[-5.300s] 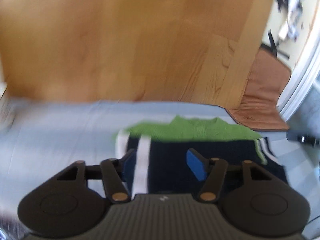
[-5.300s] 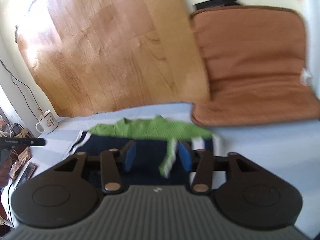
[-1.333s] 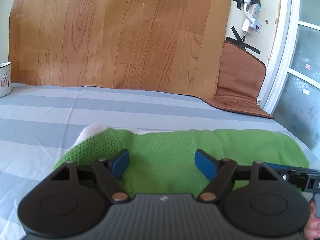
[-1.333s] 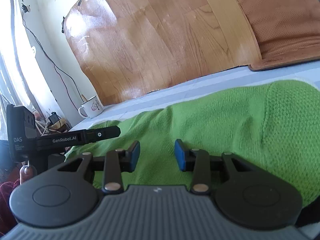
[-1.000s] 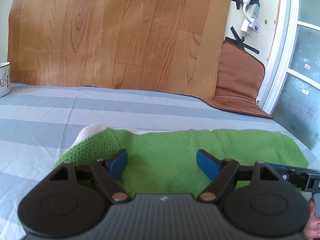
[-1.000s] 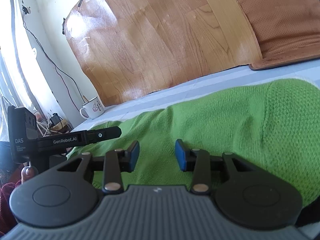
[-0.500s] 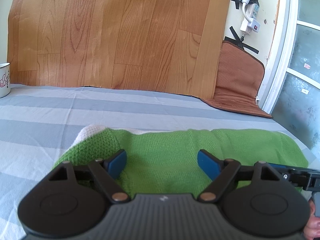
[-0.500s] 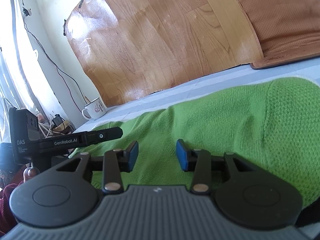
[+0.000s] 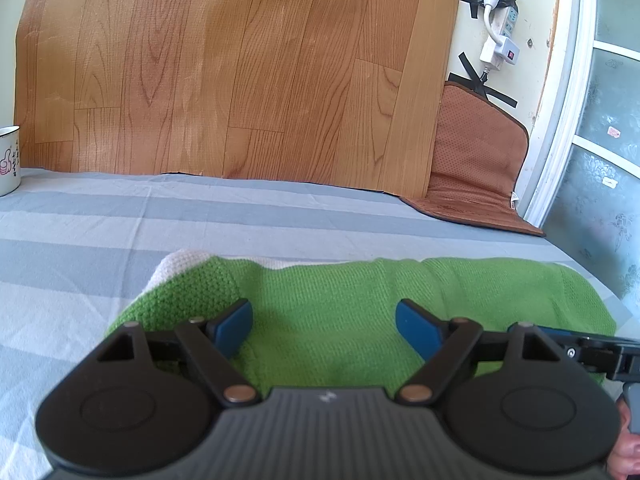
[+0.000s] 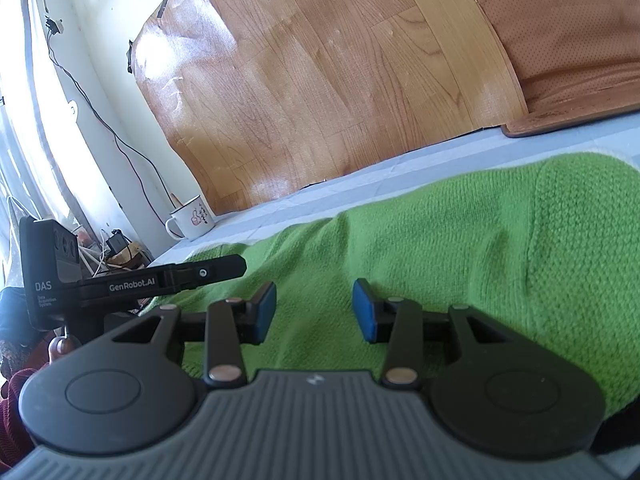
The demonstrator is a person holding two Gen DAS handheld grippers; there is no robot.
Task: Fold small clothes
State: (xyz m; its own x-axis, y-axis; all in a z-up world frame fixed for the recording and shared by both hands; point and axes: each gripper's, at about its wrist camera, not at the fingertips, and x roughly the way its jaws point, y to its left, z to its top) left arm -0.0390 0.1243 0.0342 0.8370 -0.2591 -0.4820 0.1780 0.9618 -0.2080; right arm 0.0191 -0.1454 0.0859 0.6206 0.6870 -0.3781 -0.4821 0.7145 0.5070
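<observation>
A green knitted sweater [image 9: 340, 300] lies folded on the blue-and-grey striped sheet [image 9: 120, 232], with a white edge [image 9: 178, 260] showing at its far left corner. My left gripper [image 9: 324, 328] hovers low over the sweater's near left part, jaws wide apart and nothing pinched. In the right wrist view the same sweater [image 10: 460, 240] fills the middle and right. My right gripper [image 10: 314, 312] is over it, blue pads [image 10: 362, 312] apart with only cloth beneath them. The left gripper's body [image 10: 160, 280] shows at the left of that view.
A white enamel mug [image 10: 192, 222] stands at the sheet's far left, also visible in the left wrist view [image 9: 8, 160]. A wood-pattern sheet [image 9: 240, 80] leans on the wall behind. A brown cushion [image 9: 476, 168] stands at the far right beside a glazed door [image 9: 600, 160]. Cables hang at the left [image 10: 100, 120].
Five seconds ago the sweater's navy and white-striped body showed between the jaws; now only green knit lies on top. Over the last second both grippers kept still.
</observation>
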